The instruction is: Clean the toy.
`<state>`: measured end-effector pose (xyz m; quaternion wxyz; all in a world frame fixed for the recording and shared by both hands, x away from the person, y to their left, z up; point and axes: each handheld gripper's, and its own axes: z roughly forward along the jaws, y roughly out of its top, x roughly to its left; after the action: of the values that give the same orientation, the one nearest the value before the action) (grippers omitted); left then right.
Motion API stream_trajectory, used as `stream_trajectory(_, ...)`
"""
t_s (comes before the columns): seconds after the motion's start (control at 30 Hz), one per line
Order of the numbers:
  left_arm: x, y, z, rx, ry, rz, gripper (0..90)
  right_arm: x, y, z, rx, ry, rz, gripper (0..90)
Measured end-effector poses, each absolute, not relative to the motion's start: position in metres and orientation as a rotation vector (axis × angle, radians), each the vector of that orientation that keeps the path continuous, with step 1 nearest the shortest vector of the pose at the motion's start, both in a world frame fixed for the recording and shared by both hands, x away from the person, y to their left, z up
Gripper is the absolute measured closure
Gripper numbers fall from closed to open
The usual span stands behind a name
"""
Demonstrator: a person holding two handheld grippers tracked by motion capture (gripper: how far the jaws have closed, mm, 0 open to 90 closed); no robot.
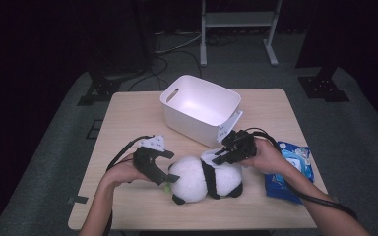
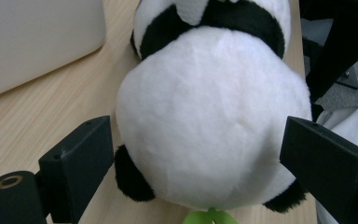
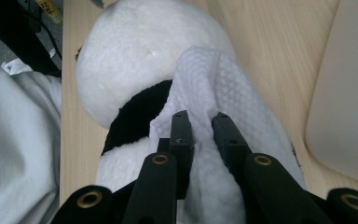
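- The panda plush [image 1: 204, 179] lies on the near middle of the bench [image 1: 128, 118]. From the high view its face is hidden, and you mostly get the round white head to the left and the black band across its body.
- There's a bit of green [image 2: 209, 217] poking out under the head in the left gripper view, cut off by the frame edge. Can't tell what it is, maybe a leaf or tag.
- The white wipe [image 3: 214, 88] is draped over the panda's back. Its lower part disappears behind the right tongs in the right gripper view, so how far it runs is hard to say.
- Around it: a white plastic bin [image 1: 200, 109] sits just beyond the panda, toward the far middle of the bench, and a blue packet [image 1: 290, 169] lies at the right edge, partly covered by the person's right forearm.
- The floor beyond is dark, with some stand legs and cables that are hard to make out.
- Left tongs [image 1: 170, 178] come in low from the left, jaws standing wide apart on either side of the panda's head, and the pads don't look like they're pressing on it.
- Right tongs [image 3: 200, 122] reach in from the right, tilted down onto the panda's back, jaws pinched nearly together on a fold of the white wipe.
- Both hands rest low near the bench, forearms coming in from the near edge.
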<state>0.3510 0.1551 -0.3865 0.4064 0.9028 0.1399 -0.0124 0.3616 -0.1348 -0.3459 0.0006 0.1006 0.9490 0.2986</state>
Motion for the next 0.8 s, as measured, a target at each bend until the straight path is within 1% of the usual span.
stream_trajectory(0.3, 0.351, 0.150, -0.390, 2.293, 0.375, -0.065, 8.5, 0.348, -0.137, -0.350, 0.277, 2.999, 0.965, 79.4)
stream_trajectory(0.63, 0.356, 0.146, -0.406, 2.299, 0.387, -0.197, 8.6, 0.340, -0.136, -0.356, 0.251, 3.027, 1.001, 80.1)
stream_trajectory(0.7, 0.356, 0.145, -0.408, 2.304, 0.376, -0.217, 9.1, 0.341, -0.136, -0.357, 0.252, 3.039, 1.007, 80.3)
stream_trajectory(0.77, 0.357, 0.145, -0.409, 2.298, 0.361, -0.233, 12.8, 0.341, -0.135, -0.358, 0.246, 3.040, 1.007, 80.3)
stream_trajectory(0.8, 0.357, 0.145, -0.409, 2.295, 0.362, -0.236, 12.8, 0.341, -0.135, -0.359, 0.247, 3.042, 1.007, 80.3)
